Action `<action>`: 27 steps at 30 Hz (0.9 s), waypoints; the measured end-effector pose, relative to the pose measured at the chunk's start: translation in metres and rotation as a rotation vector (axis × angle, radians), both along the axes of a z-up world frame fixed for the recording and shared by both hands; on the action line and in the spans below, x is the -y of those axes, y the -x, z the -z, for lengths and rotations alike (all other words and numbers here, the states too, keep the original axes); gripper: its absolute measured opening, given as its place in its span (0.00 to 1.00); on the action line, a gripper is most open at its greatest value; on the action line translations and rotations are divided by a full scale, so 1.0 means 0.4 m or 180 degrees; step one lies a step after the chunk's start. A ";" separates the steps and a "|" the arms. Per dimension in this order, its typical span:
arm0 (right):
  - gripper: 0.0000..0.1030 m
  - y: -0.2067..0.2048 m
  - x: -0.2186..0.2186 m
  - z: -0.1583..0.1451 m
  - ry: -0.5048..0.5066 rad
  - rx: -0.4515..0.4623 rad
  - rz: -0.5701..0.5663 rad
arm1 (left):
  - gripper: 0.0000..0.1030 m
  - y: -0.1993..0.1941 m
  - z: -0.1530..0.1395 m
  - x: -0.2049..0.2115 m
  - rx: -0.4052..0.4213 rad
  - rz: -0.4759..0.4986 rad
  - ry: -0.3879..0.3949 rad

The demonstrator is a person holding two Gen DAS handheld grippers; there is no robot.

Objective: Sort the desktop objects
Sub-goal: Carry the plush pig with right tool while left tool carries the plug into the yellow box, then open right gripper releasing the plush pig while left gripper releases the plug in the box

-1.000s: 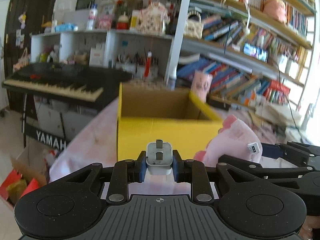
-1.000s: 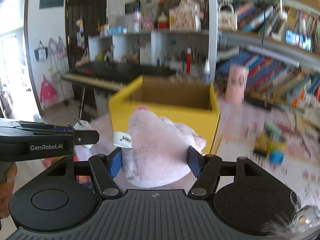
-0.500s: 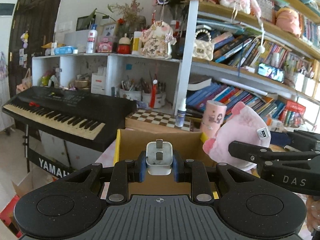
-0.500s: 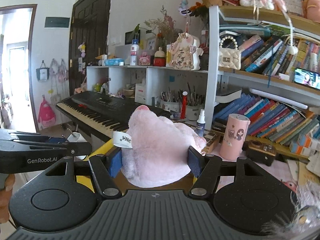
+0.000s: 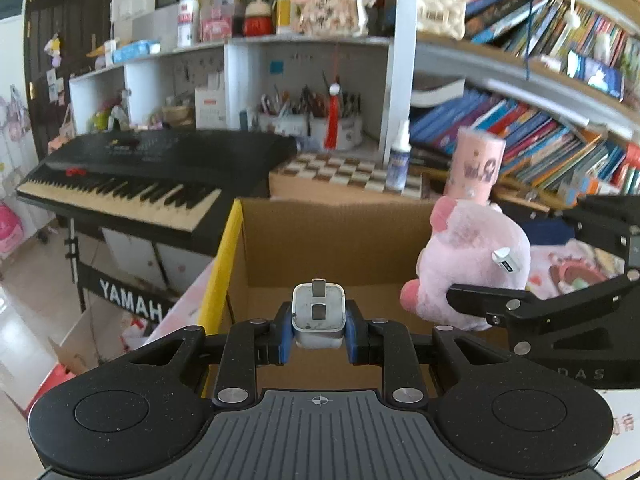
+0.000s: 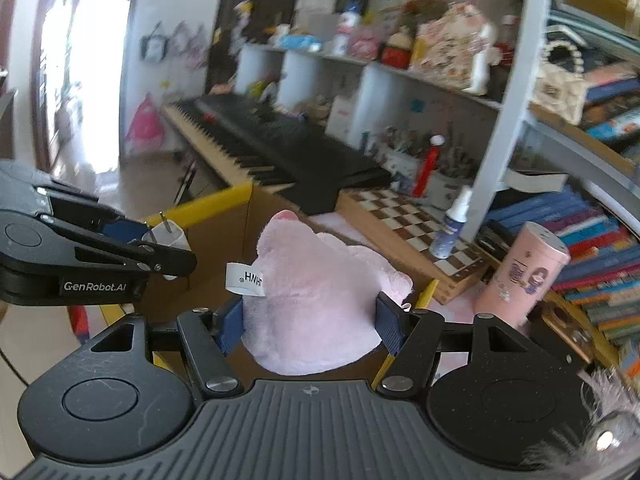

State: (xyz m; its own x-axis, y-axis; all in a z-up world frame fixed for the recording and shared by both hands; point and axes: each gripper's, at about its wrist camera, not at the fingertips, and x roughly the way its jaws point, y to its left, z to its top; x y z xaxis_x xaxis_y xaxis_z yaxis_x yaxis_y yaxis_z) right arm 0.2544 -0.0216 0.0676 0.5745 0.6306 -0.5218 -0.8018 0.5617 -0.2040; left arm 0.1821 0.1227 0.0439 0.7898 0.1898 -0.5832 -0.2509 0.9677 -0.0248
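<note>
While both loads hang over the open box: each is placed for a drop into it, I judge, since both sit above its cavity.
Left hand-held gripper [image 5: 319, 334]: closed on a white plug adapter [image 5: 319, 316], its blue pads pressed to the adapter's two sides, metal prongs pointing forward and away from the camera.
Why held so: pinching the flat sides keeps the prongs clear of the pads, so the adapter should fall free when the jaws part.
Right hand-held gripper [image 6: 310, 326]: spread wide yet gripping a pink plush toy [image 6: 320, 296], the soft body squeezed between the pads and bulging above them.
Where the task's things are: adapter and plush are both in the air above the cardboard box [image 5: 332, 248], which has yellow outer walls and a brown inside; the part of its floor that shows looks bare.
Box position: on the desk in front of the bookshelf, beside the chessboard [image 6: 404, 220].
Writing, keyboard [image 5: 132, 176]: "YAMAH" in white on the stand panel, the end cut off.
Writing, left tool seen from the right wrist: "GenRobot.AI".
Writing, right tool seen from the left wrist: "DAS", faint.
Writing, plush tag [image 6: 245, 280]: letters upside down, reading roughly "HMHr"; I cannot be sure.
Pink cylinder [image 6: 520, 276]: cartoon figures printed on it, text too small to read.
</note>
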 end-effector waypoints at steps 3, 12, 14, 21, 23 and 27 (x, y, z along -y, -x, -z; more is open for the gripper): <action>0.61 -0.038 -0.011 0.022 0.0139 -0.0053 -0.0139 | 0.23 -0.019 0.015 0.003 -0.0106 -0.0038 -0.0003; 0.61 -0.119 -0.073 0.082 0.0820 -0.0264 -0.0740 | 0.23 -0.063 0.060 0.026 -0.0456 0.0030 -0.0002; 0.61 -0.128 -0.084 0.091 0.0907 -0.0315 -0.0804 | 0.23 -0.071 0.069 0.031 -0.0520 0.0037 -0.0002; 0.63 -0.161 -0.121 0.128 0.1114 -0.0485 -0.0872 | 0.23 -0.091 0.081 0.037 -0.0602 -0.0004 -0.0001; 0.61 -0.163 -0.121 0.129 0.1107 -0.0473 -0.0867 | 0.23 -0.094 0.082 0.040 -0.0606 -0.0012 -0.0008; 0.61 -0.169 -0.115 0.129 0.1053 -0.0488 -0.0856 | 0.27 -0.099 0.080 0.048 -0.0592 -0.0017 -0.0057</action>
